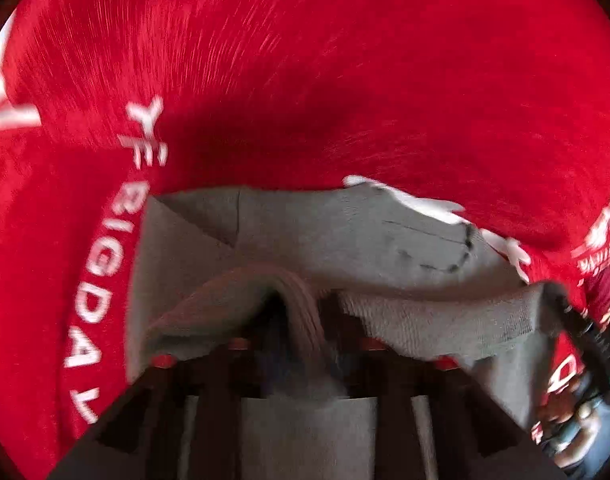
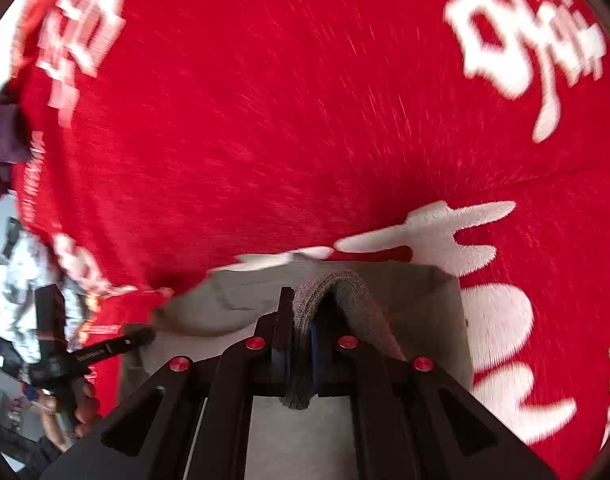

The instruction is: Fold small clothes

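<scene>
A small grey garment (image 1: 345, 232) lies on a red cloth with white lettering (image 1: 305, 60). My left gripper (image 1: 301, 320) is shut on a bunched edge of the grey garment, which drapes over its fingers. My right gripper (image 2: 301, 320) is shut on another grey knit edge (image 2: 337, 288) of the same garment (image 2: 421, 300), pinched between blue pads. The right gripper also shows at the right edge of the left wrist view (image 1: 585, 340). The left gripper shows at the left of the right wrist view (image 2: 117, 344). Both views are blurred by motion.
The red cloth (image 2: 305, 100) fills both views. A dark purple garment (image 2: 5, 140) lies at its far left edge in the right wrist view. A person's hand (image 2: 61, 412) holds the left gripper.
</scene>
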The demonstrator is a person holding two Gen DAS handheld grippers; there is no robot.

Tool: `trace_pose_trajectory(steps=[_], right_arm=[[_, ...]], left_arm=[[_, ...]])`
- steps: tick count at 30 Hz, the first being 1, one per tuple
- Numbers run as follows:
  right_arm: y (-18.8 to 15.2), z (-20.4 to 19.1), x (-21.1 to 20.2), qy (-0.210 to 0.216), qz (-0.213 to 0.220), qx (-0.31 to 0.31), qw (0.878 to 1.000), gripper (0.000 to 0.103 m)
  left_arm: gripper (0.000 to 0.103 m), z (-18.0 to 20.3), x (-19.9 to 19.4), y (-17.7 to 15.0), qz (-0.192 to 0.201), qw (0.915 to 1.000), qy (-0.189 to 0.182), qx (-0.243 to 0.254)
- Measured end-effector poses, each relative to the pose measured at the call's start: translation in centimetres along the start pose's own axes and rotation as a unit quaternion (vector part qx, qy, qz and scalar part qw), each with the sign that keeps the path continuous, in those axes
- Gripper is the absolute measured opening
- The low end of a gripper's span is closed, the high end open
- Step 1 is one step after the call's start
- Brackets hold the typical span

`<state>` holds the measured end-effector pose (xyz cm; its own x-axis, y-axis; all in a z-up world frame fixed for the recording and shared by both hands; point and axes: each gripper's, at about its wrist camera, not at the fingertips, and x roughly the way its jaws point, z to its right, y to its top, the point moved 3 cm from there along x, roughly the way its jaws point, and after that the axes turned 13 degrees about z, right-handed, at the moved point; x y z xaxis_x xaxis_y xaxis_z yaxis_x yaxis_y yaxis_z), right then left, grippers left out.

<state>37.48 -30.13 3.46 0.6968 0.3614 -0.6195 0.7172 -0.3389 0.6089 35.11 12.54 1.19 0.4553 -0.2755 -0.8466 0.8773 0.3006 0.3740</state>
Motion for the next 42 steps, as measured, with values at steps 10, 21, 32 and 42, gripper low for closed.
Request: trace_pose_trajectory(steps=[10, 21, 32, 42], right_arm=[[-0.1, 3.8, 1.4, -0.013, -0.019, 0.104, 0.994, 0.05], [-3.0, -2.8, -0.9, -0.022, -0.033, -0.056, 0.998, 0.085], [-4.8, 0.3, -5.4, -0.189, -0.009, -0.111, 0.976, 0.084], [-12.3, -5.3, -3.6, -0.148, -0.083, -0.229, 0.959, 0.086]], left_arm=[[0.078, -3.8, -4.2, 1.4, 0.071, 0.9923, -0.048, -0.09], [0.078, 1.4, -3.2, -3.9, 0.094, 0.9849, 0.077, 0.124], [0.094, -3.8, -6.8, -4.1, 0.132, 0.9796, 0.144, 0.048], [0.103, -0.3, -6.4, -10.3, 0.129, 0.9651, 0.17, 0.151]])
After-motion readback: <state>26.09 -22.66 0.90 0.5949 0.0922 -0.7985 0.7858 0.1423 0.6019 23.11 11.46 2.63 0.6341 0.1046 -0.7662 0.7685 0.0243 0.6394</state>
